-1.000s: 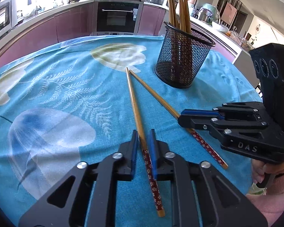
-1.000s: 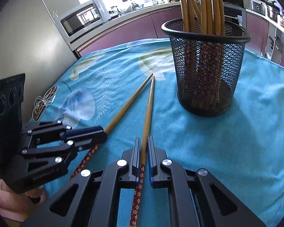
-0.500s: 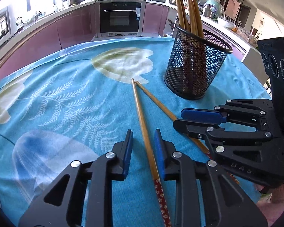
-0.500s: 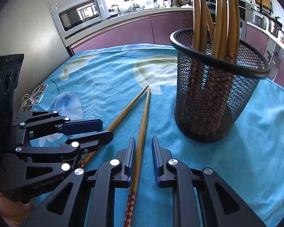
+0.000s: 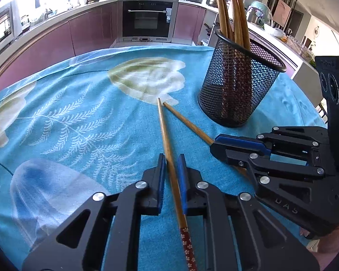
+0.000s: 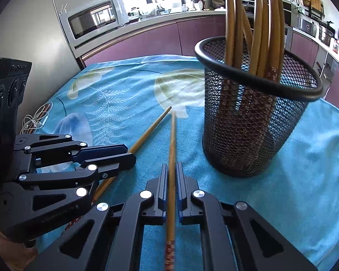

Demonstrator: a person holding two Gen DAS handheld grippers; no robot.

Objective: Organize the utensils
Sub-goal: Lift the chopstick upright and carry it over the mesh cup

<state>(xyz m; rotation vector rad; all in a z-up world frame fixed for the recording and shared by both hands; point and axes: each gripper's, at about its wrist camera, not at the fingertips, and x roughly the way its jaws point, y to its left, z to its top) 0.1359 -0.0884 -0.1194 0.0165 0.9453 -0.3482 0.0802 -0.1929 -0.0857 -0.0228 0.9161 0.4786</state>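
- Our left claw is clamped on one chopstick, which runs between its blue pads and lies on the blue cloth of the worktop.
- Our right claw is clamped on the other chopstick, just right of the first; the two far tips nearly meet.
- The mesh cup stands far right, already holding several chopsticks upright.
- We judge the pick-up step done; next we must lift, tip each stick upright and lower it into the cup, one after the other so the claws do not collide.
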